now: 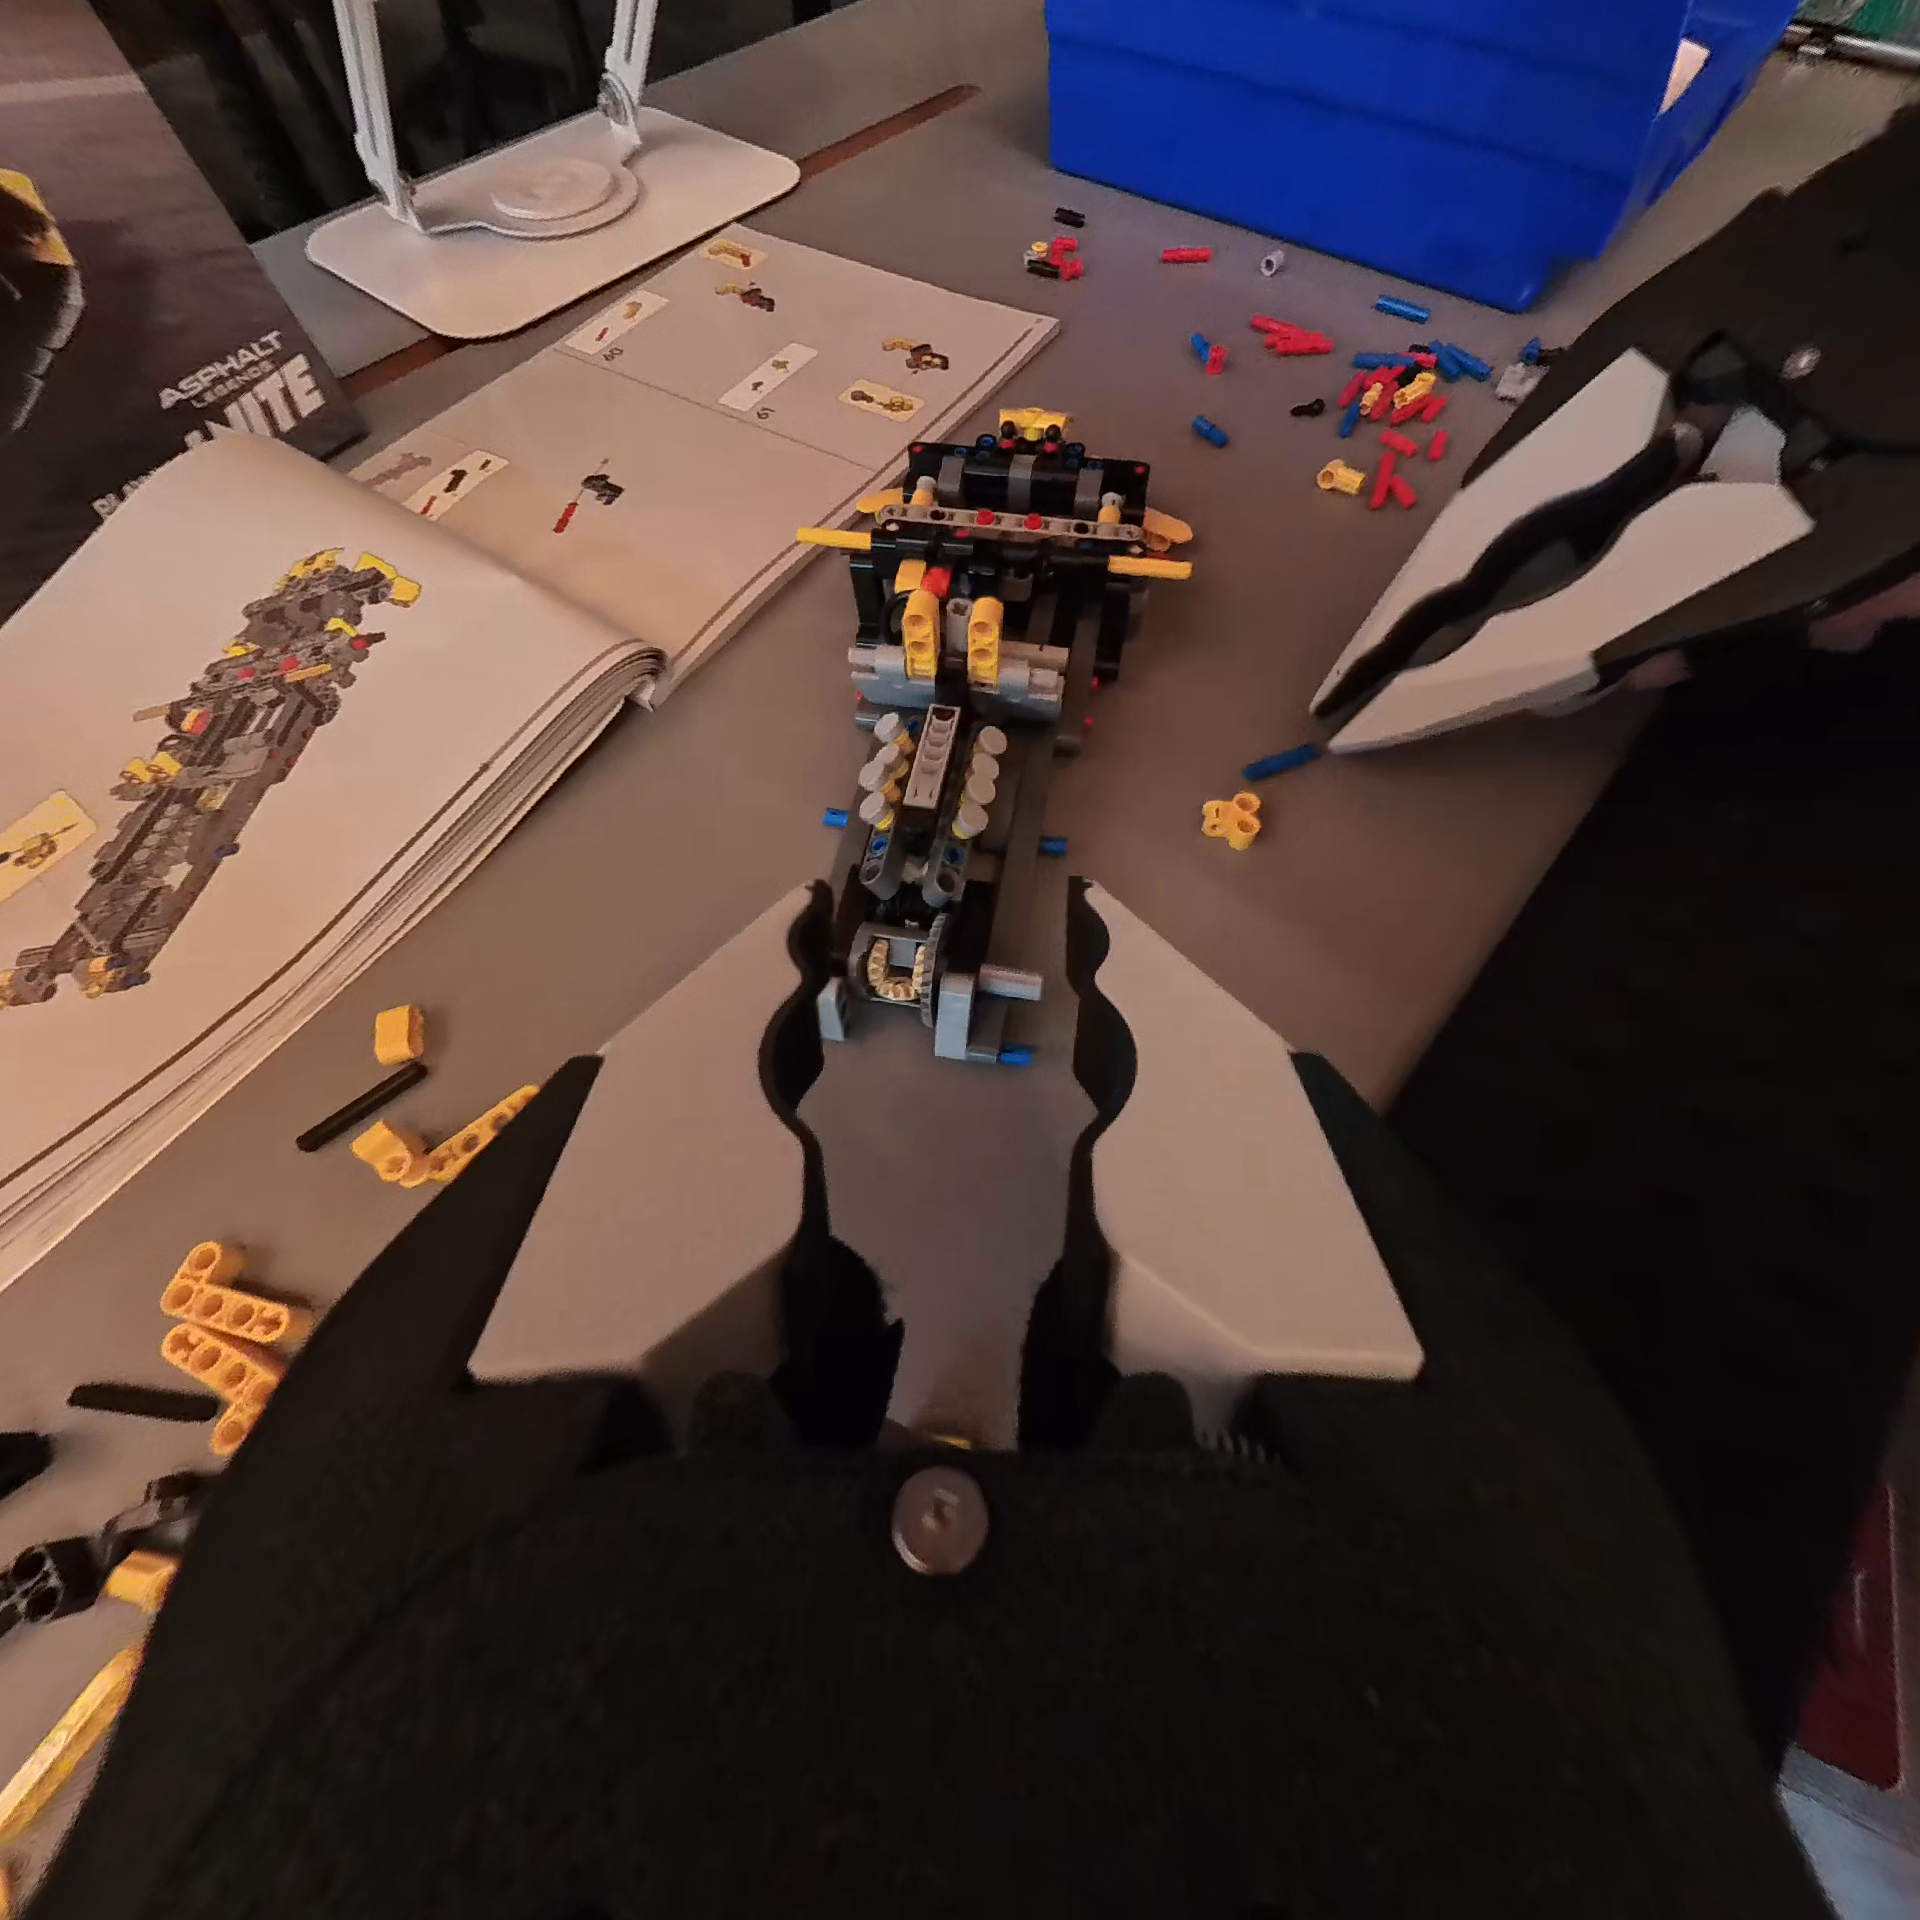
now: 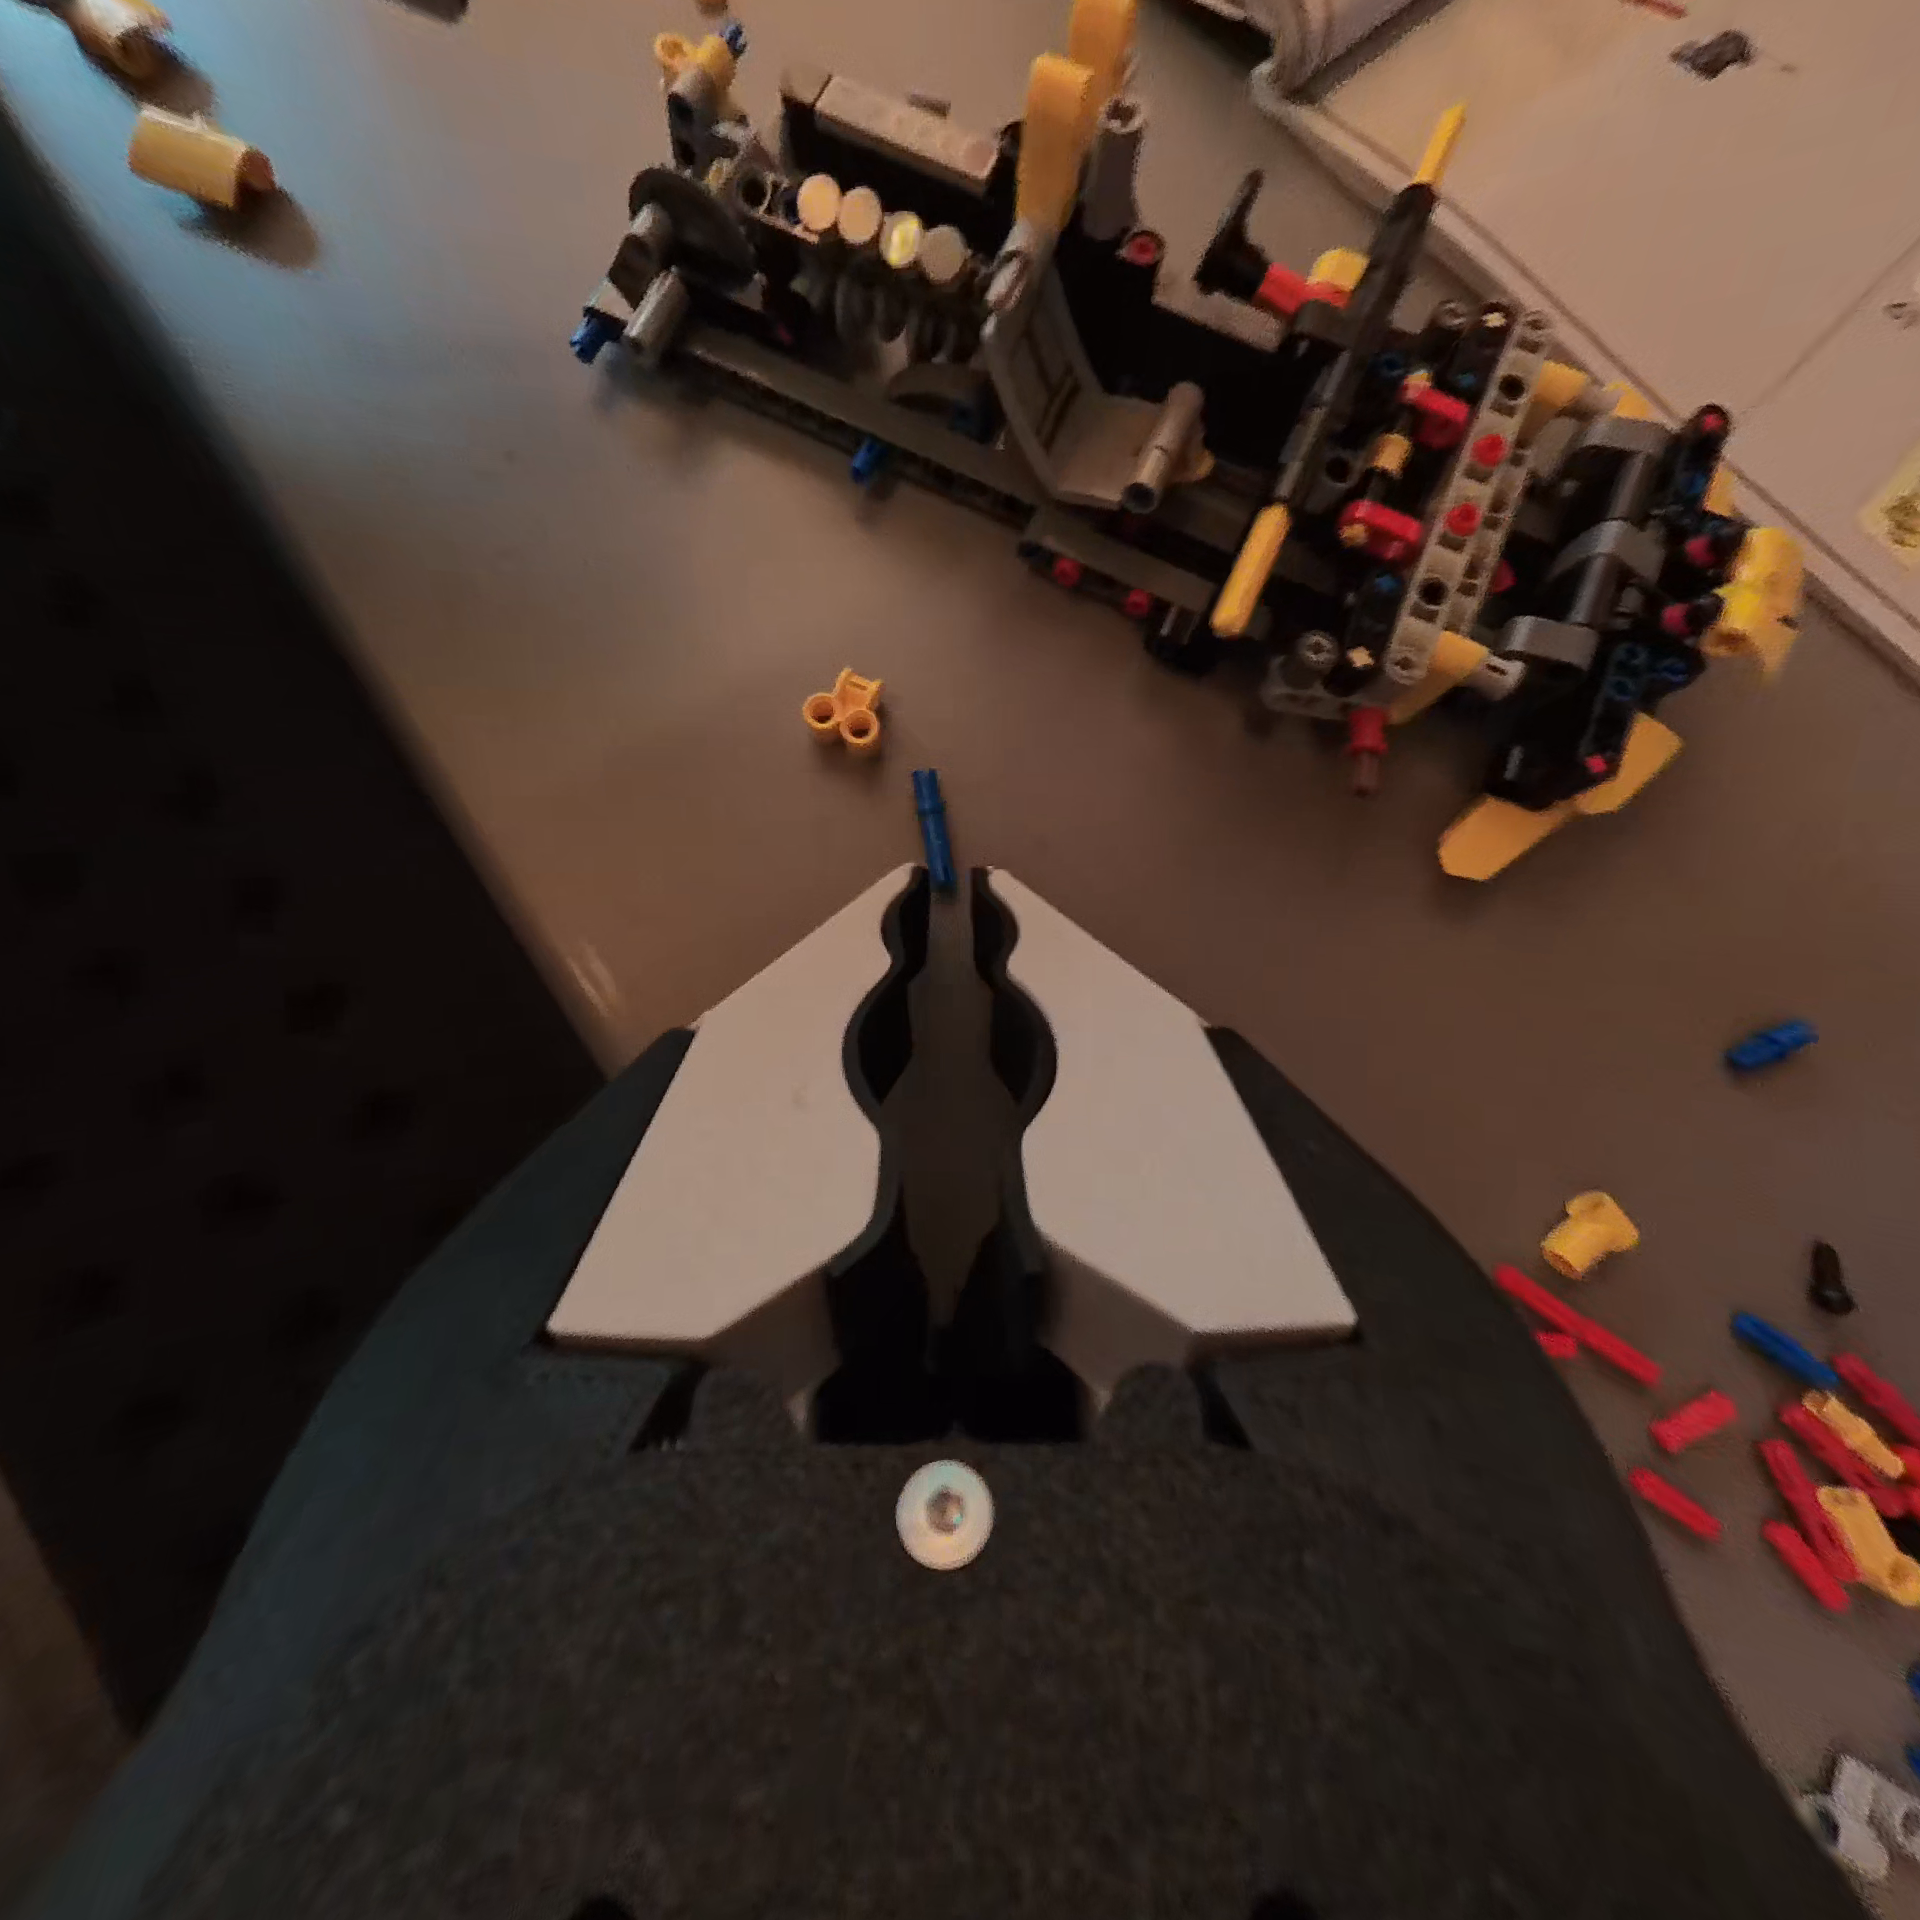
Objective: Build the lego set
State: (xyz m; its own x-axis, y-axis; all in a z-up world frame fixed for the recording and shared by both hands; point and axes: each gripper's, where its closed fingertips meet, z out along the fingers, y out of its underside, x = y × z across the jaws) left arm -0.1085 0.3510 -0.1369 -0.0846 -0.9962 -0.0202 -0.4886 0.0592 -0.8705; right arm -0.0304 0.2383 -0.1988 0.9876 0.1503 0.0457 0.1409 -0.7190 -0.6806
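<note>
Both grippers work over a grey table (image 1: 675, 852). Left gripper (image 1: 943, 894) has its fingers spread wide, gripping nothing, its tips on either side of the near end of the lego model (image 1: 971, 727), close to it; contact cannot be made out. Right gripper (image 2: 948, 875) has its fingers drawn nearly together, a narrow slit between the tips, with one blue pin (image 2: 933, 826) at that slit; one end of the pin lies between the tips and the rest pokes out over the table. Whether the fingers actually pinch the pin cannot be told. In the left wrist view the right gripper (image 1: 1325, 732) comes in from the right with the blue pin (image 1: 1280, 762) at its tips, low over the table.

One lego model lies lengthwise in the middle of the table, black and grey with yellow and red parts. One small yellow connector (image 2: 844, 710) lies just beyond the pin, between the right gripper and the model. One open instruction booklet (image 1: 312, 727) lies left of the model, near it but apart. One blue bin (image 1: 1351, 135) stands at the far edge. A scatter of loose red, blue and yellow pins (image 1: 1382, 395) lies in front of the bin, too many and too jumbled to count. Several yellow beams (image 1: 223, 1325) and one black axle (image 1: 358, 1107) lie beside the left gripper. One white stand base (image 1: 551, 218) sits behind the booklet
</note>
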